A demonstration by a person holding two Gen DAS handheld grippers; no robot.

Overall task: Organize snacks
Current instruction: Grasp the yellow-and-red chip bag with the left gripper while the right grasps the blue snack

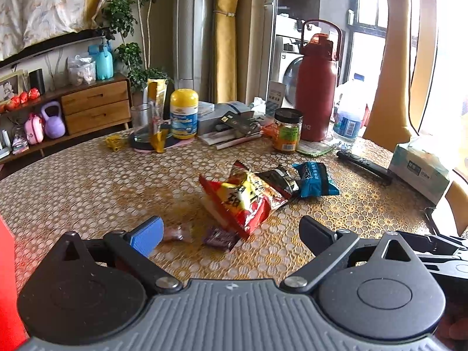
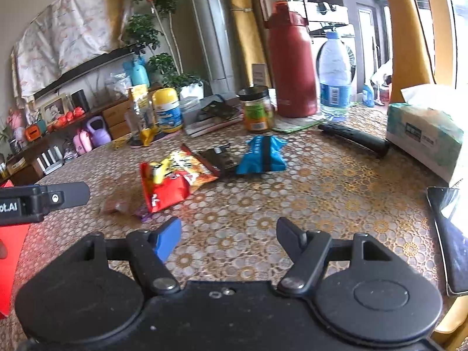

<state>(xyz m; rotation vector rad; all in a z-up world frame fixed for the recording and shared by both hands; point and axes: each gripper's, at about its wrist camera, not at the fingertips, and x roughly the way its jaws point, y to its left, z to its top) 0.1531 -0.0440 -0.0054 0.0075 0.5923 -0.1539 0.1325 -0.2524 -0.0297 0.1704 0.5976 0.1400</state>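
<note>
Snack cluster, mid-table (image 1: 87,181): red chip bag (image 1: 239,199), black packet (image 1: 278,178) and blue packet (image 1: 314,179) touching in a row, small purple sweet (image 1: 219,238) beside the red bag. Left gripper (image 1: 231,231): fingers wide open, empty, purple sweet lying between the tips. Right gripper (image 2: 229,231): fingers partly open, empty, short of the snacks, over bare table.

We see a tablecloth (image 1: 87,193) patterned with small white and gold rings, and on it a red and yellow snack bag (image 1: 242,199), a black packet (image 1: 279,180), a bright blue packet (image 1: 314,178) and a small purple wrapper (image 1: 219,238). Behind stand a dark red flask (image 1: 317,87), a tub with a yellow lid (image 1: 184,114) and a black-lidded jar with an orange label (image 1: 287,130). Each gripper shows us one blue pad (image 2: 168,238) and one black
</note>
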